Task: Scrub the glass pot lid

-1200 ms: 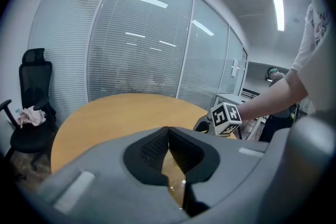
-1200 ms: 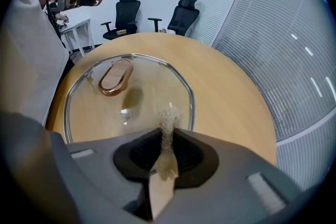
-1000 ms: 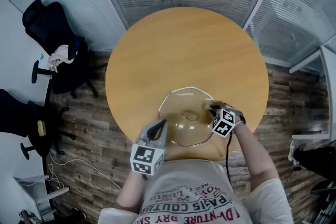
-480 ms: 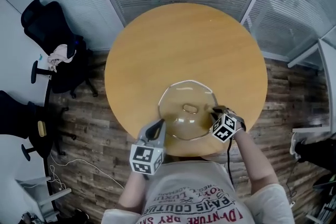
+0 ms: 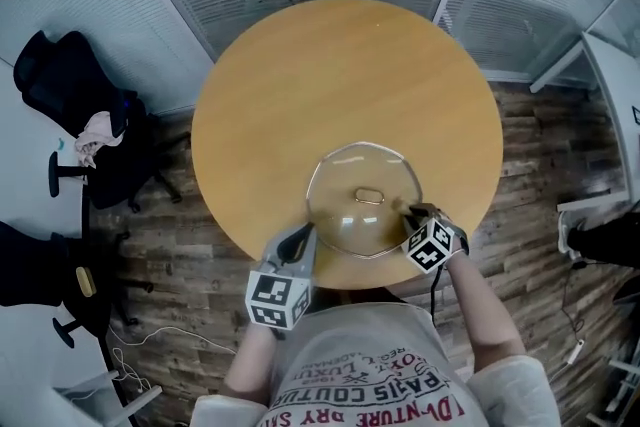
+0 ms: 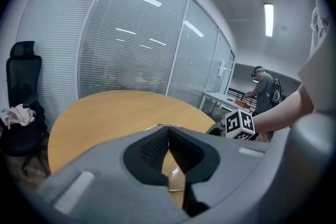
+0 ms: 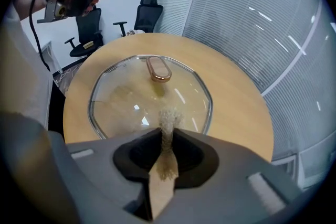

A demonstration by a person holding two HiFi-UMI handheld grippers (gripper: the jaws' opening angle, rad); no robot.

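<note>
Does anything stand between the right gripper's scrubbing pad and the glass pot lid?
Nothing visible does. The right gripper is shut on a beige fibrous scrubbing pad, whose tip juts out over the near side of the round clear glass pot lid. No other object lies between them.

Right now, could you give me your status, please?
Left gripper shut on glass pot lid, at rim. Right gripper shut on scouring pad, tip at the glass. Nothing in the way.
</note>
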